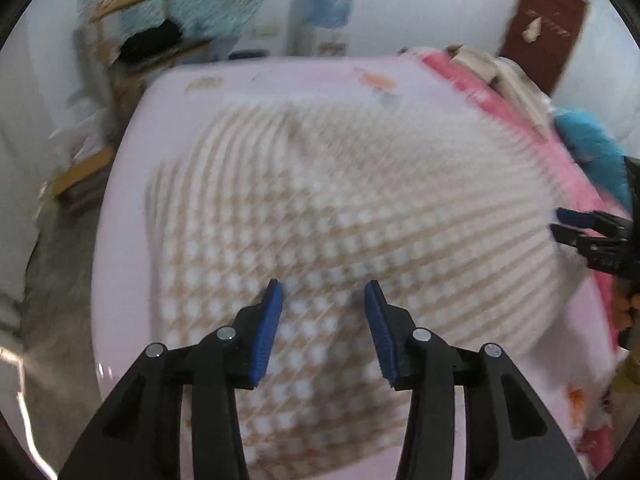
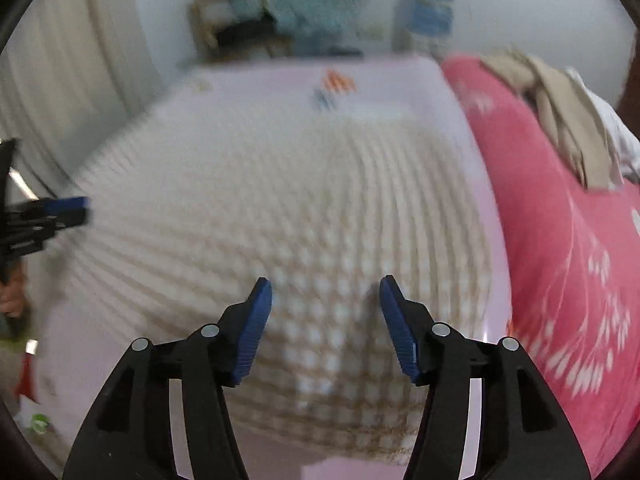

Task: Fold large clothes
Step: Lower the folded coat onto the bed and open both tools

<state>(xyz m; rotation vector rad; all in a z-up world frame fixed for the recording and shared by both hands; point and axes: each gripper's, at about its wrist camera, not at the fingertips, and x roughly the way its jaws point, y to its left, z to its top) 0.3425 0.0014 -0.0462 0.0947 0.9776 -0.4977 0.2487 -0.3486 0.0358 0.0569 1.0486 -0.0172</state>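
A large tan and white checked garment [image 1: 340, 216] lies spread flat on a pale pink bed sheet [image 1: 128, 240]; it also shows in the right wrist view [image 2: 312, 216]. My left gripper [image 1: 323, 292] is open and empty, hovering above the garment's near part. My right gripper [image 2: 326, 286] is open and empty above the garment's near right part. The right gripper shows at the right edge of the left wrist view [image 1: 560, 224]. The left gripper shows at the left edge of the right wrist view [image 2: 80, 208]. Both views are blurred by motion.
A pink patterned blanket [image 2: 560, 248] lies along the bed's right side with a beige cloth [image 2: 560, 112] on it. A teal item [image 1: 592, 148] lies at the right. A wooden chair [image 1: 132, 40] and a water dispenser [image 1: 320, 16] stand beyond the bed. Bare floor [image 1: 52, 300] is at the left.
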